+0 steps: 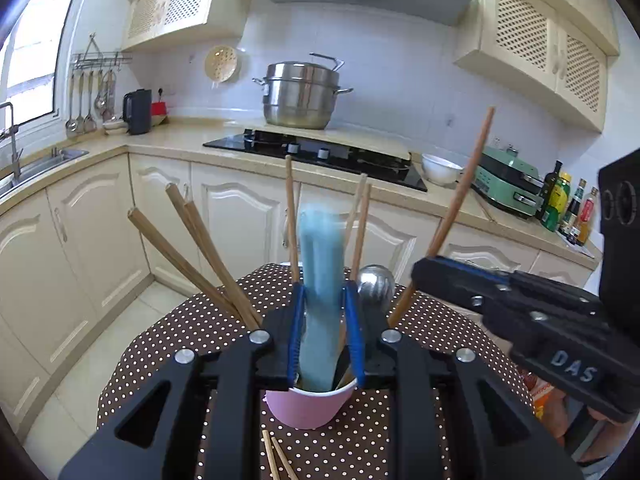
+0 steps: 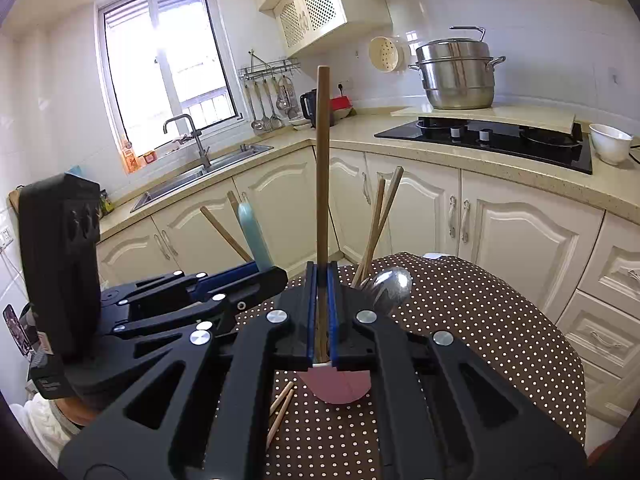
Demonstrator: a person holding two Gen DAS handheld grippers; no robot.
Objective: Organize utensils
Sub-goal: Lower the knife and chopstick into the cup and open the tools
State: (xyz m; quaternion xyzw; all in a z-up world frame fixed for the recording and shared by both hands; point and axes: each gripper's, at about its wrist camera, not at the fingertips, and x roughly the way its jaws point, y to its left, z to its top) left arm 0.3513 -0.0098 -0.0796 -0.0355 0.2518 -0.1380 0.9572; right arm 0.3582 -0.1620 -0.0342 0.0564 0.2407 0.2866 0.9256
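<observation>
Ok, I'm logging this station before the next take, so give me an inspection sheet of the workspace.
Surface: polka-dot tablecloth on a round table.
Job's things: pink cup holding wooden chopsticks, a metal spoon and a blue utensil.
Clutter: two loose chopsticks beside the cup.
Grippers: left tool around the blue utensil; right tool shut on a chopstick.
Cables: nothing seen.
Surroundings: sink, stove, steamer pot.

I saw a pink cup (image 1: 310, 406), pale blue utensil (image 1: 320, 280), brown tabletop (image 1: 168, 344) with white dots, black tongs (image 1: 324, 332) with blue pads (image 1: 294, 336).
</observation>
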